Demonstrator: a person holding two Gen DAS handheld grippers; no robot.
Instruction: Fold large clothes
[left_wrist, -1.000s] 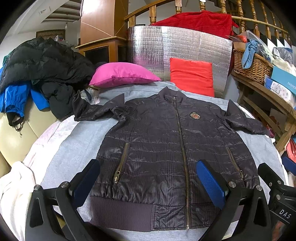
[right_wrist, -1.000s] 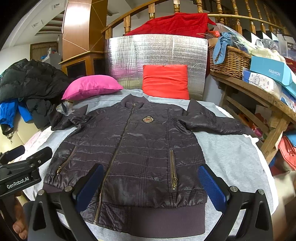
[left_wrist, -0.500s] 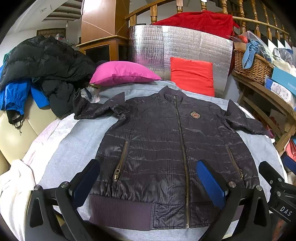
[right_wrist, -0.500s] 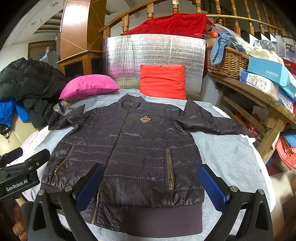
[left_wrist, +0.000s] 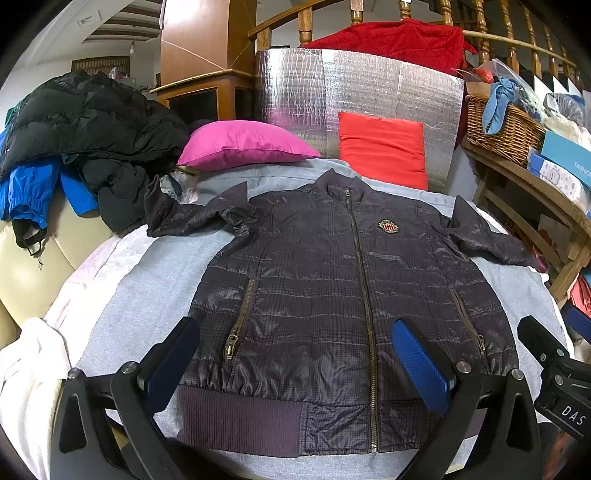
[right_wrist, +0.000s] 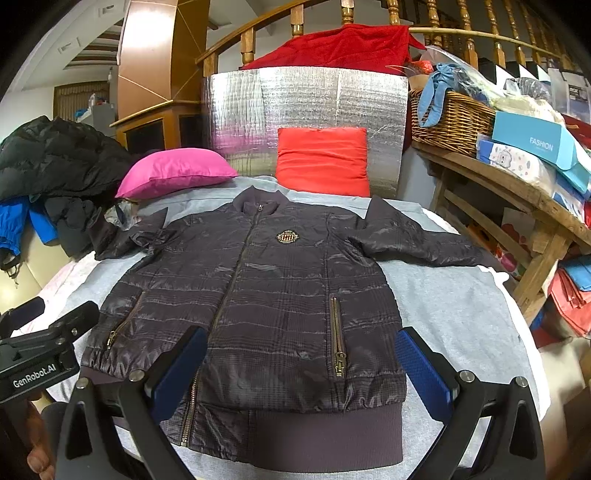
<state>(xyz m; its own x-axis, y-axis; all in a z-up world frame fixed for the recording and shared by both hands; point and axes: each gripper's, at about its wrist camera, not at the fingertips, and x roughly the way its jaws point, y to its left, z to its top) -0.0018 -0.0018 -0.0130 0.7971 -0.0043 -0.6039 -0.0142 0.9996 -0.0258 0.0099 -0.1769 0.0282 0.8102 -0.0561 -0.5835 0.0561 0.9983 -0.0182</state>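
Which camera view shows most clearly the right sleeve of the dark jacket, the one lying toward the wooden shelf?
The right wrist view: there the sleeve lies spread out, seen nearly along its whole length. In the left wrist view the same sleeve looks squeezed and foreshortened near the picture's edge.

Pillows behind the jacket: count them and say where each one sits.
2. The pink pillow lies at the far left, beyond the jacket and its sleeve. The red pillow stands upright behind the collar, against the silver foil panel. Others may be hidden under the clothes pile.
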